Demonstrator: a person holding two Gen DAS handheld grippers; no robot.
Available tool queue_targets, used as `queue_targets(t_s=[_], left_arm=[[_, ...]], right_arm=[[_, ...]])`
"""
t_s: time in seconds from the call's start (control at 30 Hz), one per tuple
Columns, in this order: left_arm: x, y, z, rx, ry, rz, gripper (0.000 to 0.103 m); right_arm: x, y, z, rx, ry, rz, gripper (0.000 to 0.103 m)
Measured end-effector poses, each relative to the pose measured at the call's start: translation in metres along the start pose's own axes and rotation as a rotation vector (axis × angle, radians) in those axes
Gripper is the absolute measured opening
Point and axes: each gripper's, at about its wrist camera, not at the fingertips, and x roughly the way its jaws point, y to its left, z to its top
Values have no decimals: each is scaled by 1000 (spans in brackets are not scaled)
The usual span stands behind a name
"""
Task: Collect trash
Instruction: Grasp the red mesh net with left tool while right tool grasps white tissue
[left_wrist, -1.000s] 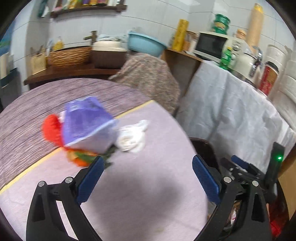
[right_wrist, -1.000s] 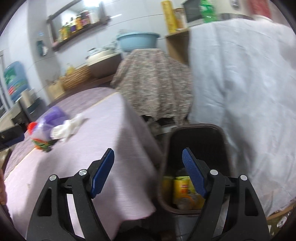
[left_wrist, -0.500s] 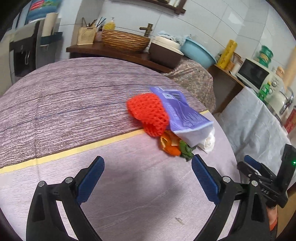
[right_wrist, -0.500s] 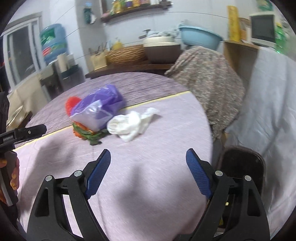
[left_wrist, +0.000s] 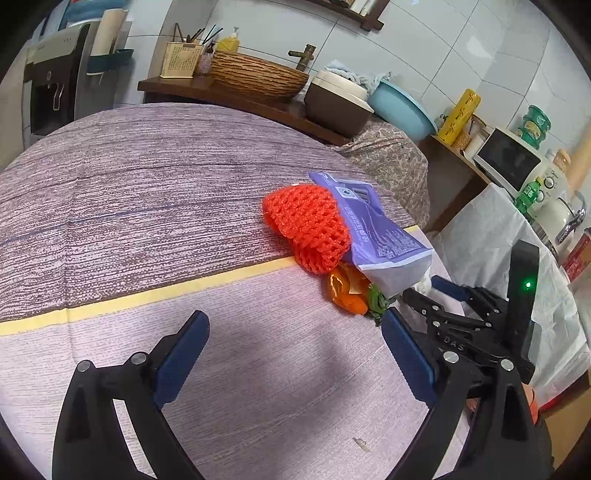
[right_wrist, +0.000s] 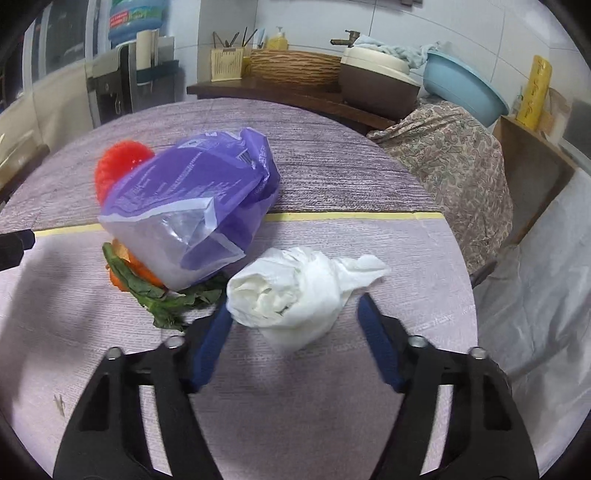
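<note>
A pile of trash lies on the round table: a purple plastic bag, a red foam net, orange peel and a green leaf. Beside it lies a crumpled white tissue. My right gripper straddles the tissue with its jaws closing. The left pad touches the tissue's edge and the right pad stands just clear. My left gripper hovers open over bare cloth, short of the red net and the bag. The left wrist view shows the right gripper behind the pile.
A purple striped cloth with a yellow band covers the table, whose edge drops off at the right. Beyond it stand a patterned cloth-covered stand and a white-draped counter. A back shelf holds a basket, a pot and a blue basin.
My right gripper swung from over the bin to the table and came down around the tissue, its jaws narrowing. My left gripper shifted around the pile, then held still.
</note>
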Motion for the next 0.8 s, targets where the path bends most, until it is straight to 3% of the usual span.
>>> queue_targets(t_s=[0.03,0.13,0.33,0.63,0.73,0.8], left_arm=[[0,0,2,-1,0,1,92],[0,-2,10,6,-16,11,92],[12,1,31,-38,-19,-9,92],[48,6,58,-160,12,-33,79],[60,4,60,-153,34,-19,62],[64,5,58,-151,51,-24,46]], right_arm=[[1,0,0,-2,8,1,34],[-4,-3,-5,11,-2,-3,23],[-26,-19,-21,106,-38,22,20],[-58,-12,-44,106,-85,17,20],[-62,-9,-49,108,-92,25,20],[-65,-9,-50,110,-99,27,20]])
